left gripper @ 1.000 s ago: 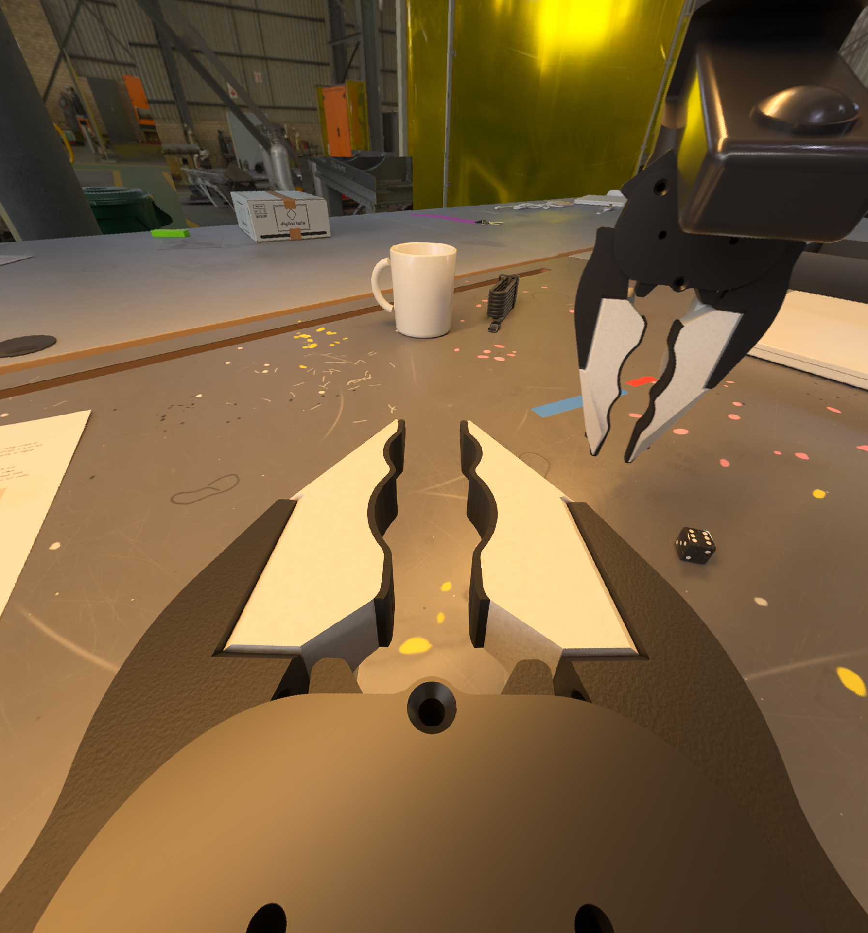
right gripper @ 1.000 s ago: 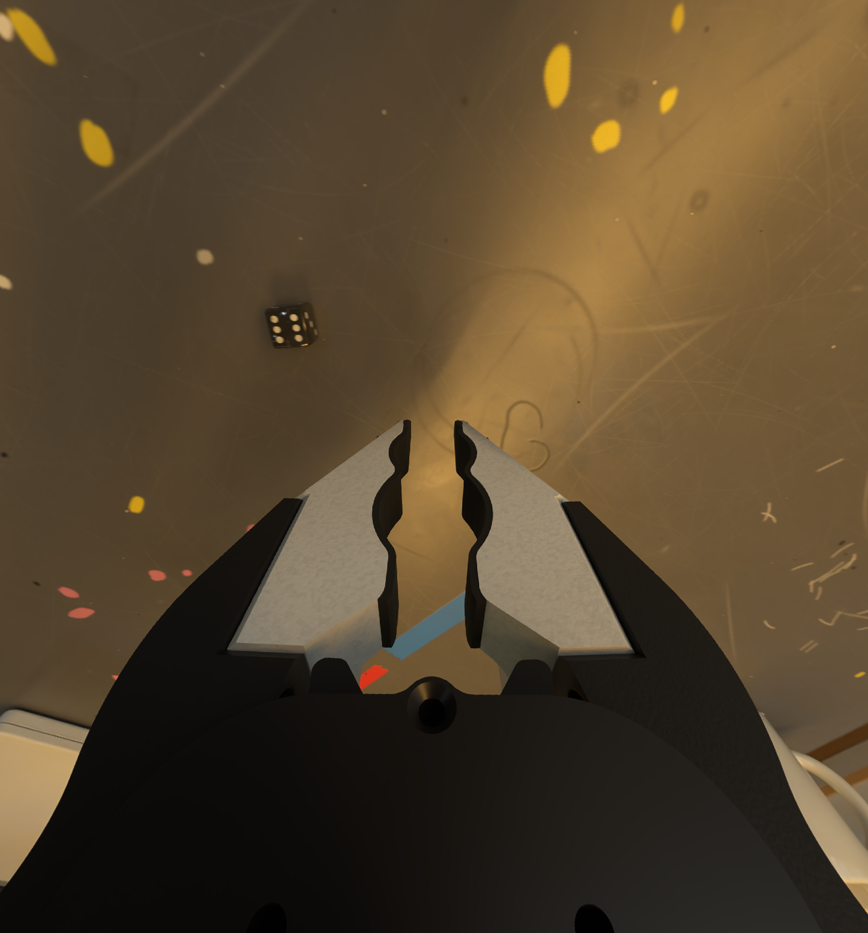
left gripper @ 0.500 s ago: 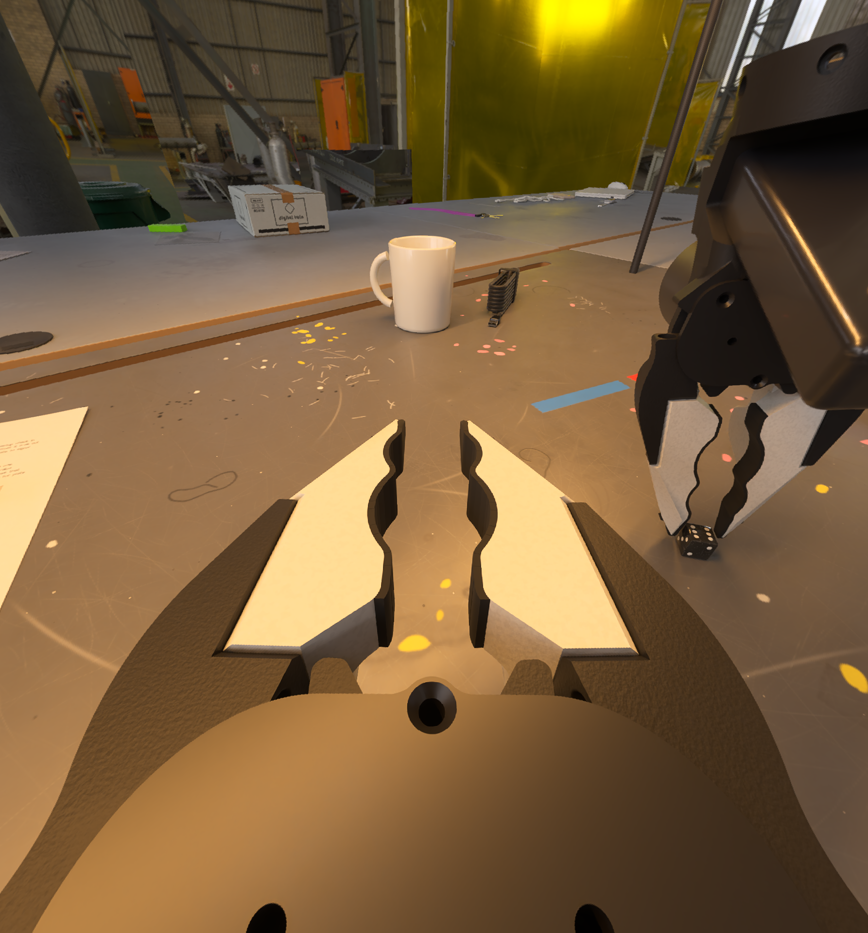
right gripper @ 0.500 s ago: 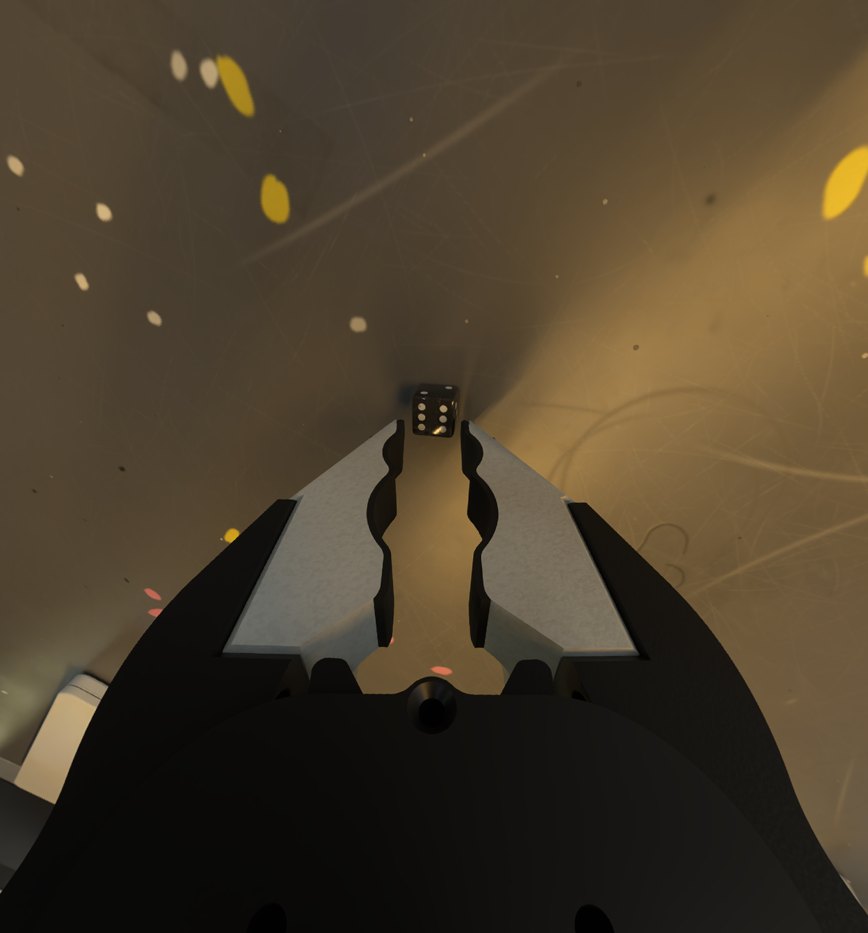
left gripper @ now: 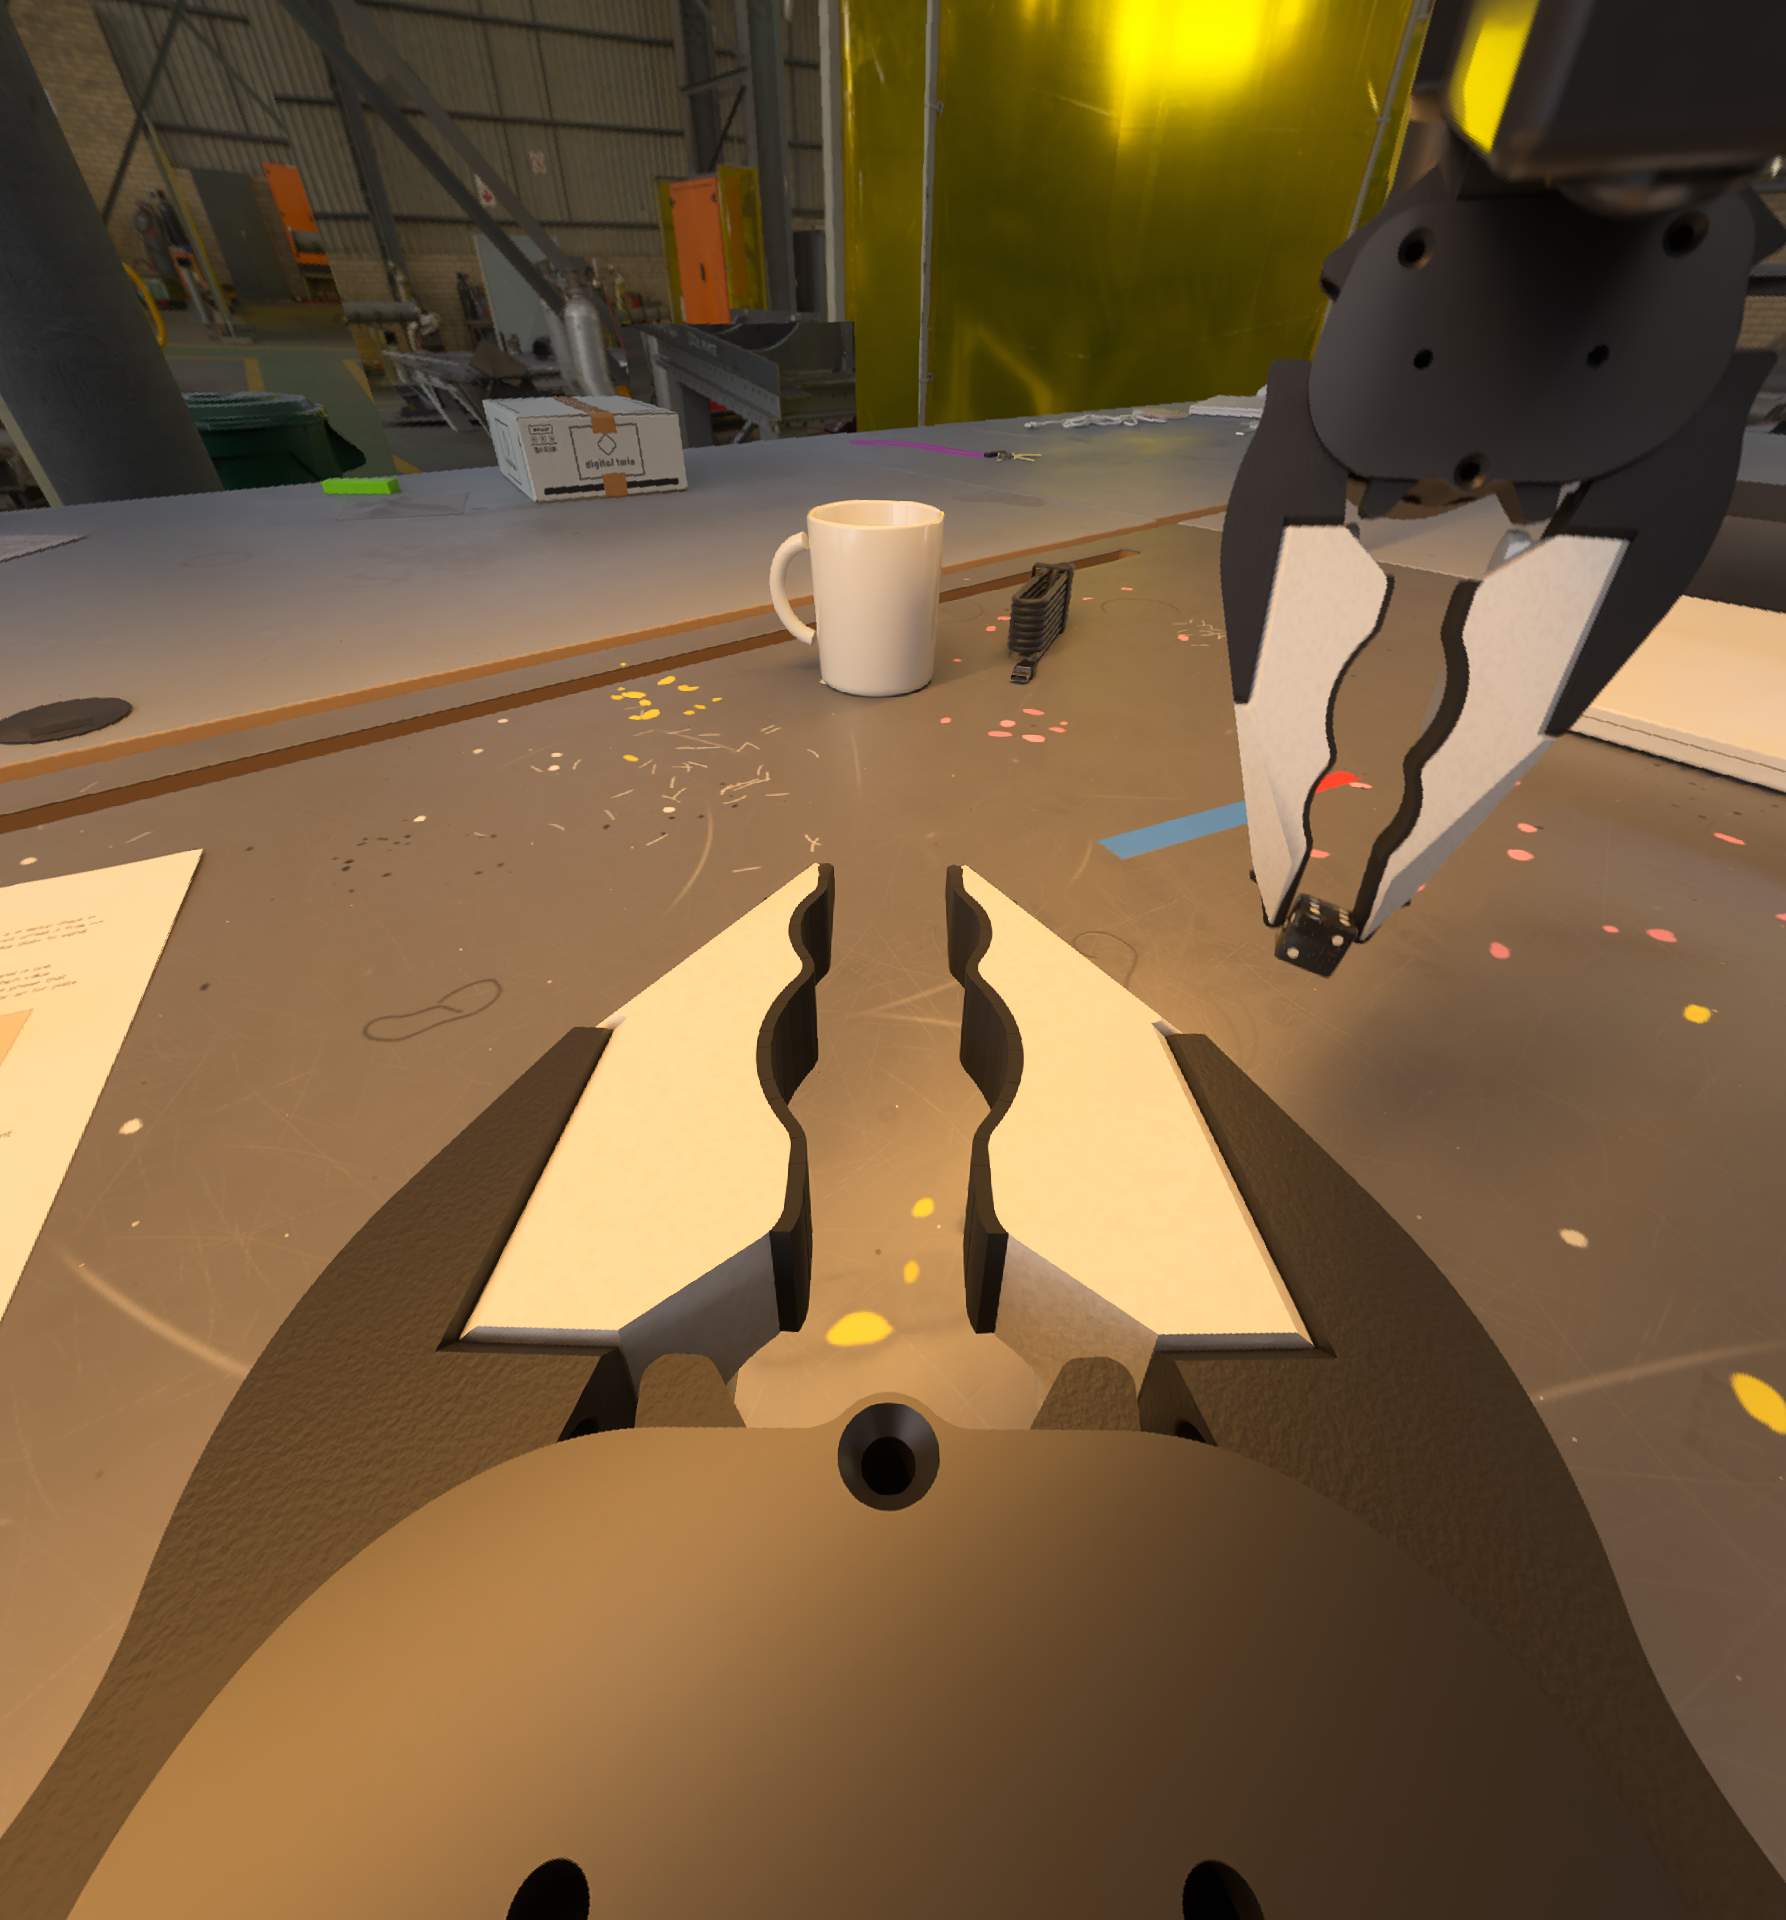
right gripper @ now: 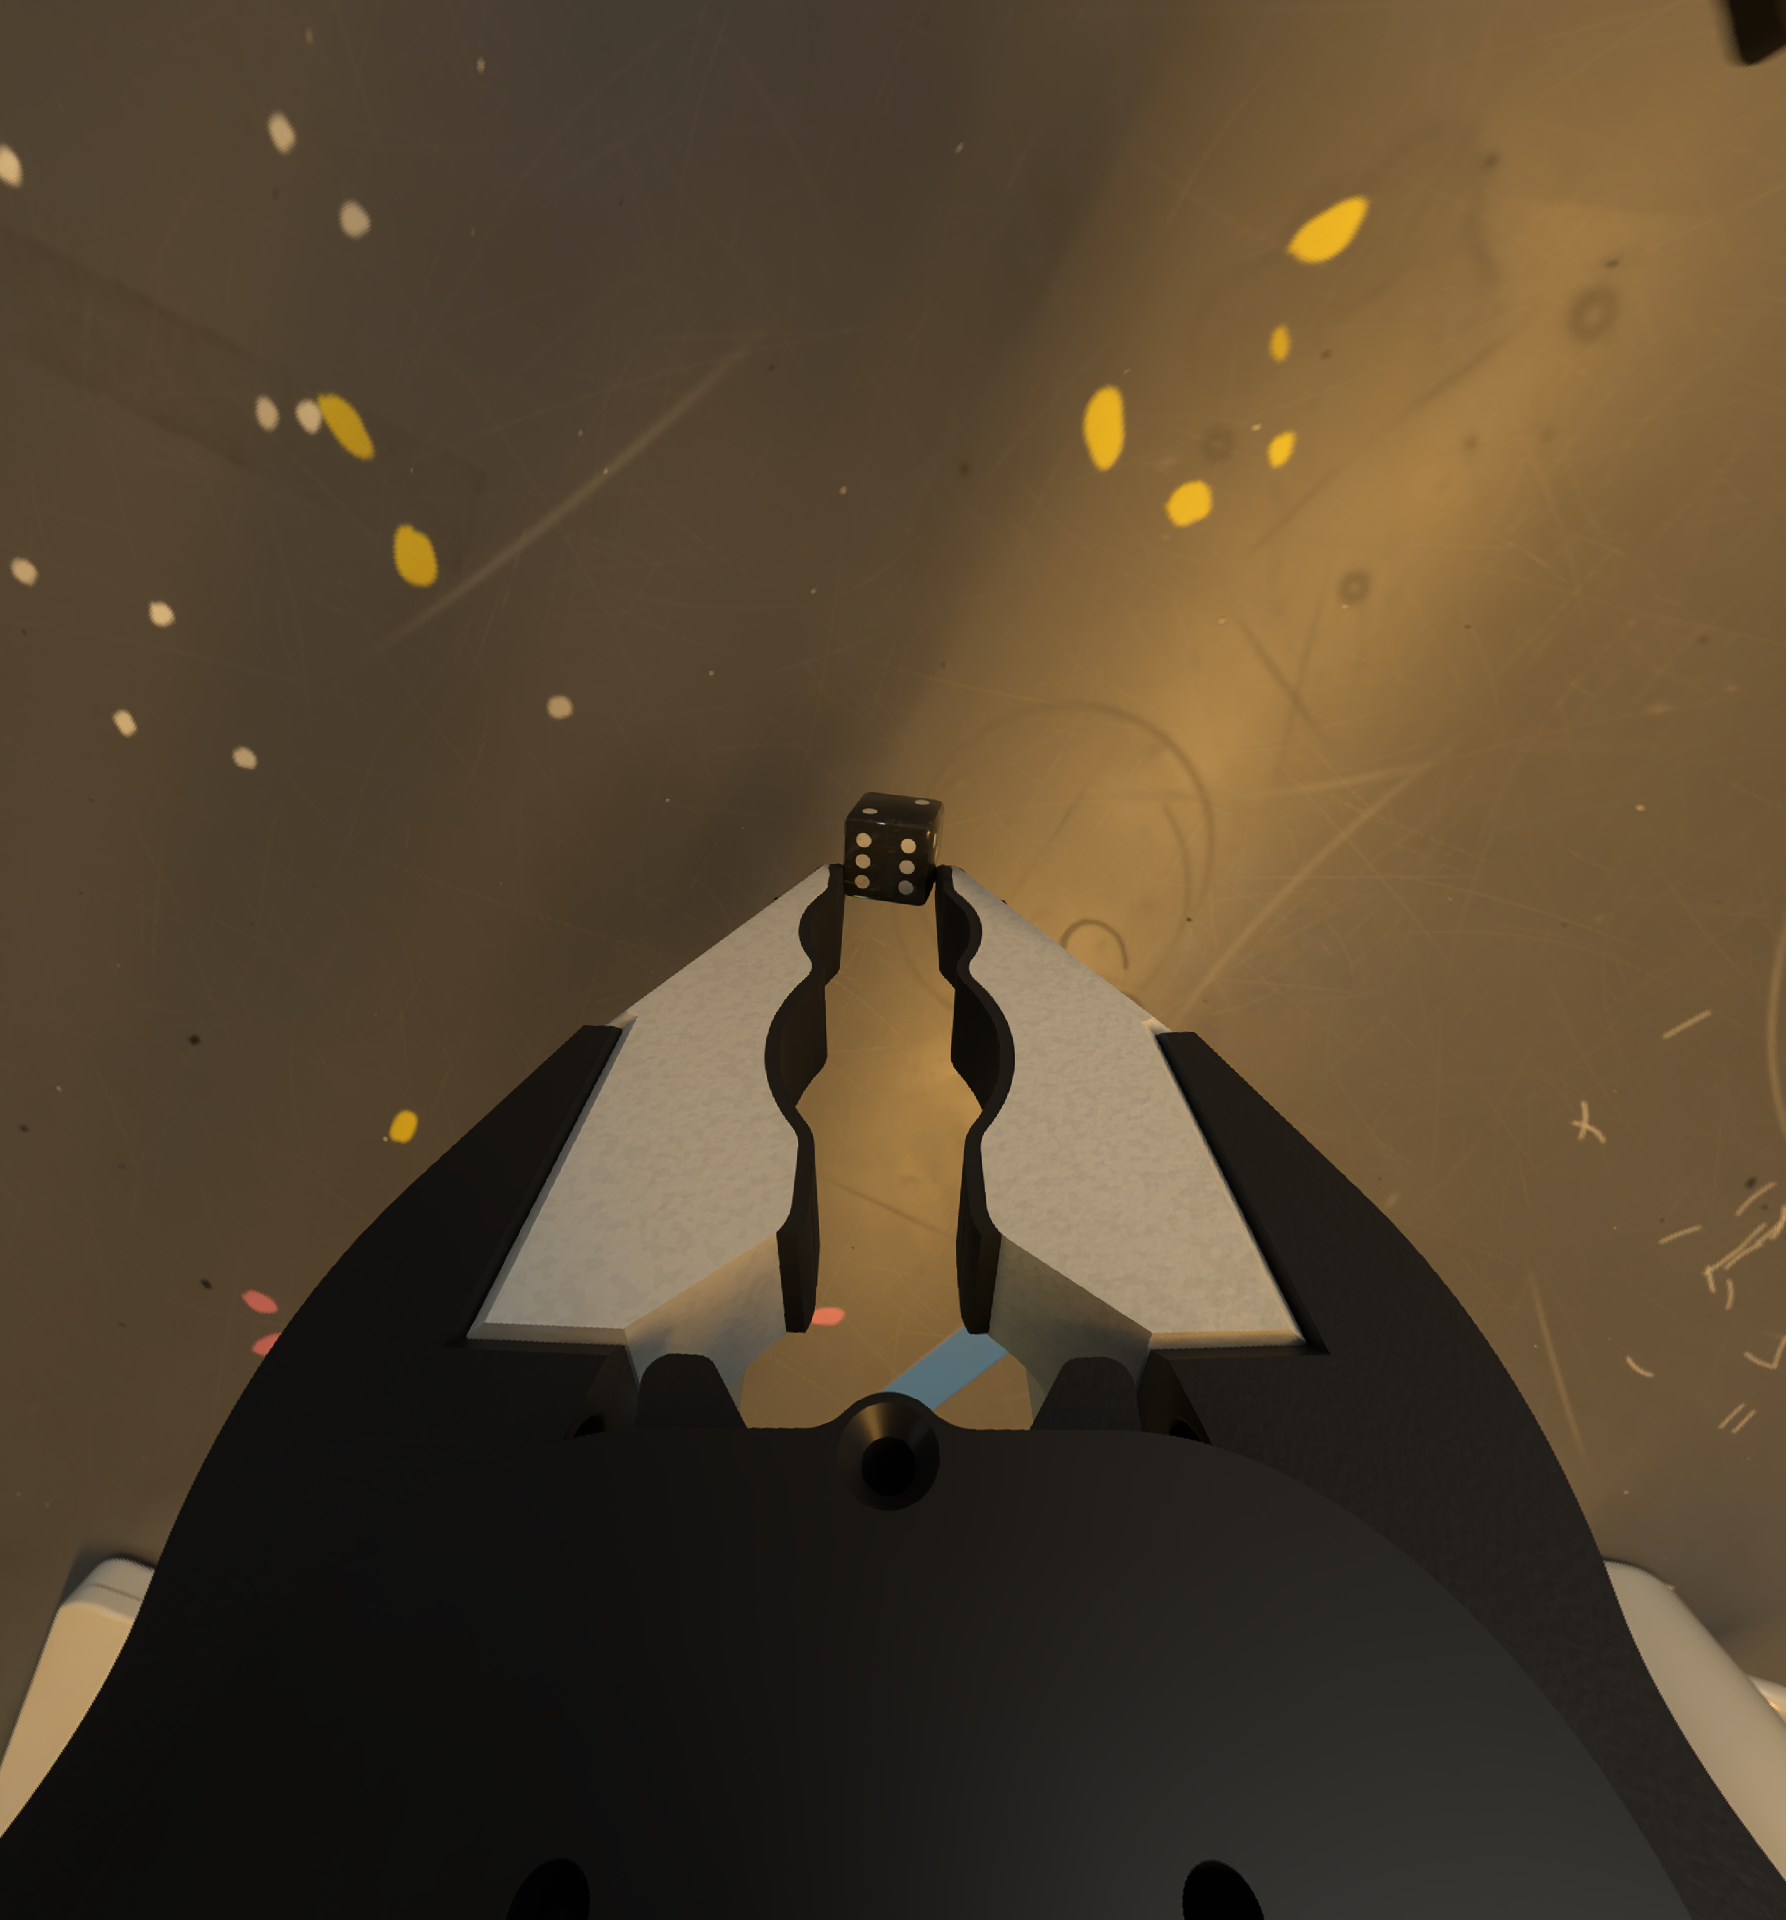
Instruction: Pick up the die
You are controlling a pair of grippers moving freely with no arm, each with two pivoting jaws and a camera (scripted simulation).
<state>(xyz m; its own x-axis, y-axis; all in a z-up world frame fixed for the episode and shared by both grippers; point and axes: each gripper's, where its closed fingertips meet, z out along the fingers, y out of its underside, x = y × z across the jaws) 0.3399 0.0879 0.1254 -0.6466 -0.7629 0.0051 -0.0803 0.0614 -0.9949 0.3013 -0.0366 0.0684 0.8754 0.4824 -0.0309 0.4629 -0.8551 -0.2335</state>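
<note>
Pinching the die (right gripper: 892, 847) at the very tips, the right gripper (right gripper: 890, 883) clamped on two opposite faces, only the rear part of the cube between the pads and the rest jutting beyond; held clear of the table (left gripper: 1491, 1195) in the left wrist view, die (left gripper: 1313, 932) hanging at the right gripper (left gripper: 1320, 920), nearer the camera than the white mug (left gripper: 873, 594) and off to its right, beyond the blue tape strip (left gripper: 1169, 829) as counted from that mug; judged small, light, hard and rigid, with smooth glossy faces and rounded corners, so likely slippery and prone to twisting or squirting out of so shallow a hold; best taken flat on two parallel faces, squarely centred and deeper between the pads, never across corners; no fear of crushing, only of slipping; left gripper (left gripper: 889, 883) idle, parted and holding nothing, low over the table on the near side of the mug, a printed sheet (left gripper: 27, 1049) lying off to the mug's near left.
</note>
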